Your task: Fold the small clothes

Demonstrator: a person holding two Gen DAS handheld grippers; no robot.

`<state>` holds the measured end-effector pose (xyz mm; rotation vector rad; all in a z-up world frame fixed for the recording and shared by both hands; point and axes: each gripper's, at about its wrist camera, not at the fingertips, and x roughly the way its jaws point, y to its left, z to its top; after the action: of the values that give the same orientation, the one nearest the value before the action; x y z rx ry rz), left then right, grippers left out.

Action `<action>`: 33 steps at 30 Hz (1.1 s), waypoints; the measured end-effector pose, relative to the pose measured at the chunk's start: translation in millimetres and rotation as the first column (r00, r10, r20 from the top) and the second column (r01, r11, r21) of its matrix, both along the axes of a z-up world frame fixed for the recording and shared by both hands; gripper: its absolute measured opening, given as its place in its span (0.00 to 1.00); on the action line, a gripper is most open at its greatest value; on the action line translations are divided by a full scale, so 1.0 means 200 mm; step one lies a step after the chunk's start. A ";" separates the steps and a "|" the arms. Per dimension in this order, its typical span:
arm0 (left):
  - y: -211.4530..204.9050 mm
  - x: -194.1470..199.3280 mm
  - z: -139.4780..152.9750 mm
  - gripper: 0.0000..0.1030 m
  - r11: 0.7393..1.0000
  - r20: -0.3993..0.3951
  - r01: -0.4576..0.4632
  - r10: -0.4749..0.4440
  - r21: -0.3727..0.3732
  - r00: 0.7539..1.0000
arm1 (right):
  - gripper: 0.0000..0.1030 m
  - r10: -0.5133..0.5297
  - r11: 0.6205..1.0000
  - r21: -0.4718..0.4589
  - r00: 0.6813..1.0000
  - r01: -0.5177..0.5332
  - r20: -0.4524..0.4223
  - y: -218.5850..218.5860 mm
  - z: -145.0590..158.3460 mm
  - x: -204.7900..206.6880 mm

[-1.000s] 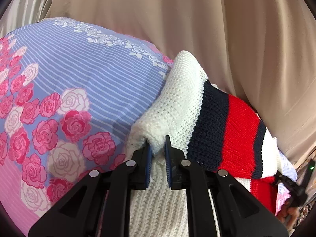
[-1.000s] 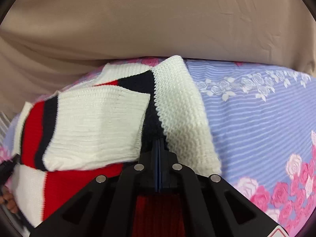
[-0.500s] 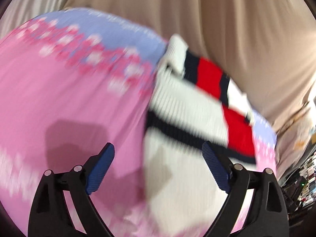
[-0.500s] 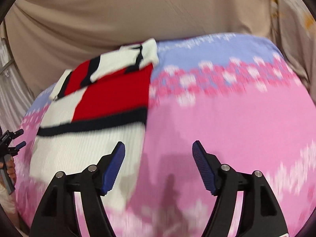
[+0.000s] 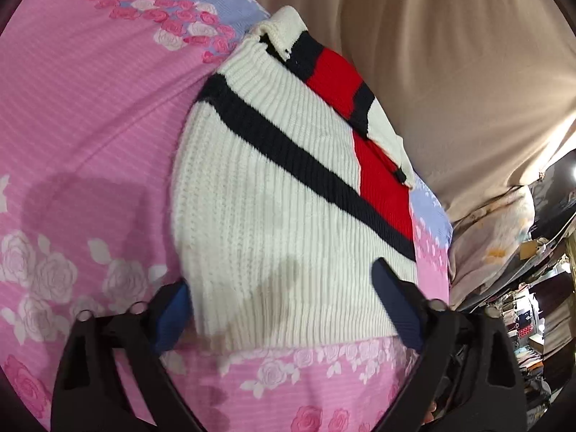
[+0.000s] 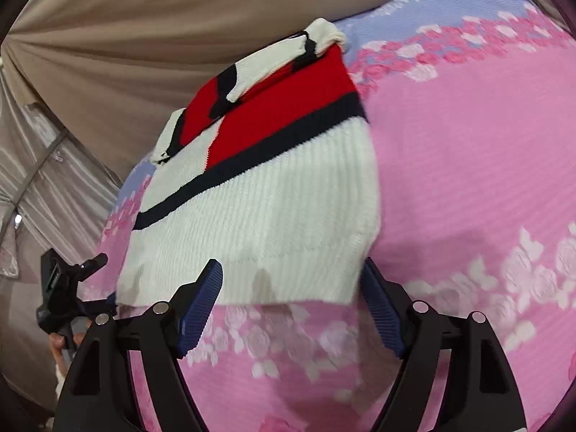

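A small knitted sweater [image 5: 273, 194], white with navy stripes and red blocks, lies folded flat on the pink rose-patterned bedsheet [image 5: 90, 126]. It also shows in the right wrist view [image 6: 259, 216]. My left gripper [image 5: 284, 306] is open and empty, its blue pads hovering over the sweater's near white hem. My right gripper [image 6: 293, 306] is open and empty just in front of the same hem. The left gripper [image 6: 64, 295] shows at the left edge of the right wrist view.
The bedsheet [image 6: 468, 180] turns blue-striped with roses at the far side. A beige curtain [image 5: 450, 54] hangs behind the bed. Cluttered shelves [image 5: 532, 306] stand off the bed's right side.
Both grippers let go of the sweater, opened wide and pulled back toward its near hem. The sleeves they held now lie folded on the sweater's far part.
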<state>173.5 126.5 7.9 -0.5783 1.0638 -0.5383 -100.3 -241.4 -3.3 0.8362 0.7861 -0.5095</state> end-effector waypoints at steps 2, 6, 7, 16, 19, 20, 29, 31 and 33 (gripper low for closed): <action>0.00 0.03 0.00 0.50 1.000 -0.013 -0.011 0.011 -0.002 1.000 | 0.71 0.005 1.000 0.005 1.000 -0.005 0.011 0.00 0.00 0.06; 0.01 0.02 0.08 0.08 0.999 0.037 -0.023 0.022 0.046 0.999 | 0.21 -0.043 0.999 -0.013 0.999 0.043 -0.006 -0.02 0.01 0.13; 0.02 0.00 0.10 0.07 0.998 0.059 -0.028 0.025 0.047 0.998 | 0.07 -0.055 0.998 -0.027 0.998 0.055 -0.014 -0.02 0.02 0.13; 0.18 -0.42 0.45 0.05 0.995 0.274 0.078 -0.093 0.063 0.957 | 0.04 -0.028 0.978 -0.198 0.984 0.064 0.177 0.22 0.43 -0.25; 0.29 -0.71 0.59 0.05 0.989 0.395 0.143 -0.143 0.029 0.907 | 0.04 0.048 0.960 -0.278 0.967 0.024 0.249 0.39 0.57 -0.45; 0.33 -0.83 0.65 0.05 0.986 0.450 0.166 -0.160 0.026 0.879 | 0.04 0.083 0.951 -0.308 0.959 0.005 0.272 0.46 0.62 -0.53; 0.44 -1.18 1.07 0.06 0.985 0.697 0.171 -0.101 -0.032 0.710 | 0.04 0.305 0.828 -0.560 0.863 -0.030 0.404 0.81 1.14 -0.82; 0.44 -1.10 1.10 0.06 0.990 0.691 0.135 -0.074 -0.034 0.719 | 0.04 0.300 0.833 -0.553 0.828 0.014 0.473 0.74 1.18 -0.79; 0.42 -0.94 1.09 0.06 0.992 0.649 0.120 -0.061 -0.048 0.758 | 0.04 0.266 0.863 -0.504 0.815 0.037 0.515 0.62 1.16 -0.70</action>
<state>-14.4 209.6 225.3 -0.3656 0.4018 -0.8032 -240.6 -117.6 228.1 0.4078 0.1224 -0.2938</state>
